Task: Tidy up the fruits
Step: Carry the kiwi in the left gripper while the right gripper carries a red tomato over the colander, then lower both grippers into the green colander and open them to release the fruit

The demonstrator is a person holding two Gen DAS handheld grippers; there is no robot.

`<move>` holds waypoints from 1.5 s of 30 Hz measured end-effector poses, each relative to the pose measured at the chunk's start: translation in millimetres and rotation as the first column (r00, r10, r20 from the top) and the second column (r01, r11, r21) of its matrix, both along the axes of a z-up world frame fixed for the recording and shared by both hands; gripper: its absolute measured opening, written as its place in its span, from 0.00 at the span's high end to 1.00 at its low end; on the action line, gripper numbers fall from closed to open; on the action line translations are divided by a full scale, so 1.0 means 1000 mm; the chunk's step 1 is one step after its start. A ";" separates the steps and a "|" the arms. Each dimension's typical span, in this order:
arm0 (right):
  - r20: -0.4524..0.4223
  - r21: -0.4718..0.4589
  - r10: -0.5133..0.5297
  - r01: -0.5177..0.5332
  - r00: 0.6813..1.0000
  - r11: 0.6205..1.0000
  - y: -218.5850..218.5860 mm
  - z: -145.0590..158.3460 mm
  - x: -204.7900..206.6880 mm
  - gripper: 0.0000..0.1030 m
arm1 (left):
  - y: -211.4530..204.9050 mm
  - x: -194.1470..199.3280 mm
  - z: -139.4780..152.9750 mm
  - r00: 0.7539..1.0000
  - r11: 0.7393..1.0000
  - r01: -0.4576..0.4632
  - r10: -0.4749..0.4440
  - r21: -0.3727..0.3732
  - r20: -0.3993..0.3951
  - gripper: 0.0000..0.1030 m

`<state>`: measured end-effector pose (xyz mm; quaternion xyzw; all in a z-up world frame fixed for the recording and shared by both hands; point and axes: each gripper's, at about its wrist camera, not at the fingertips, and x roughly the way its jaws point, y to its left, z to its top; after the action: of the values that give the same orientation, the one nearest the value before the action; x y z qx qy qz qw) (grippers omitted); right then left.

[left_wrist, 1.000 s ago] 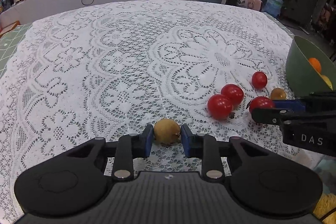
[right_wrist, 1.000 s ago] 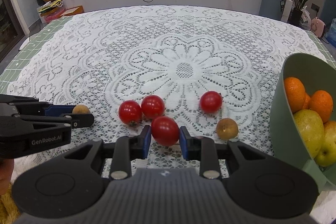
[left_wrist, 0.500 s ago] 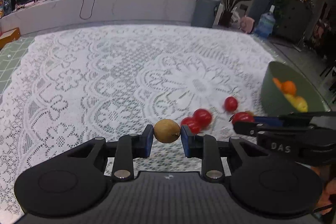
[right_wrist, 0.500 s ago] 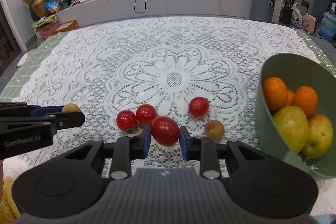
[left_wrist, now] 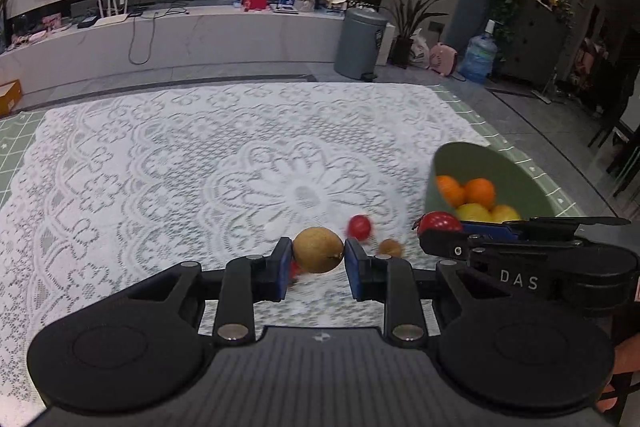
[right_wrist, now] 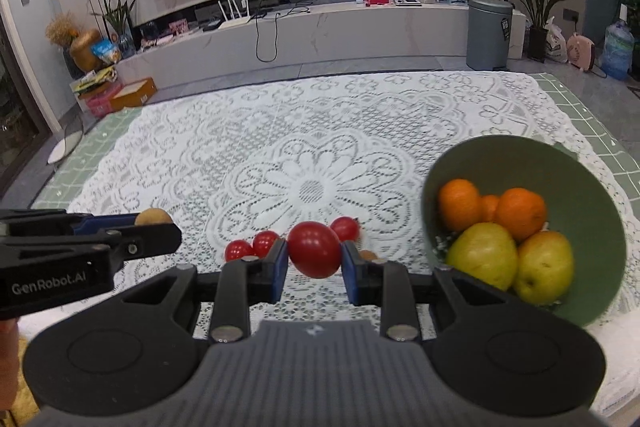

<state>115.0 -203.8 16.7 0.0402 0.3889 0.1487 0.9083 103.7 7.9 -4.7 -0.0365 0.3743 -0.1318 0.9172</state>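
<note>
The green bowl (right_wrist: 472, 163) on the right holds oranges and pears. The left gripper (left_wrist: 318, 257) clamps a brown fruit (left_wrist: 318, 255), the right gripper (right_wrist: 314, 255) a red tomato (right_wrist: 314, 254), both above the lace cloth (right_wrist: 200, 155). Three tomatoes (right_wrist: 266, 242) and another brown fruit (left_wrist: 390, 247) remain loose.

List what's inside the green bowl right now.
In the green bowl: two oranges with a third peeking out between them, and two yellow-green apples in front. Anything beneath that pile is covered, so the bowl's bottom cannot be seen.
</note>
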 end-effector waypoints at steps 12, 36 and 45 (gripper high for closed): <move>0.041 -0.062 -0.025 0.027 0.999 0.998 -0.073 0.035 -0.011 0.75 | -0.079 0.005 0.016 0.989 0.990 0.144 -0.144 0.011 0.028 0.70; -0.060 -0.270 -0.038 0.021 0.997 0.963 -0.148 0.002 0.035 0.76 | -0.179 0.061 -0.029 0.937 0.931 0.345 -0.337 0.115 -0.088 0.70; -0.092 -0.308 -0.027 -0.003 0.995 0.951 -0.149 -0.017 0.057 0.76 | -0.185 0.077 -0.047 0.924 0.920 0.373 -0.358 0.117 -0.132 0.70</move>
<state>172.2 -352.9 -0.7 -0.0924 0.4499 0.0788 0.8848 181.2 -177.5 -51.9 0.0915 0.4320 -0.2720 0.8550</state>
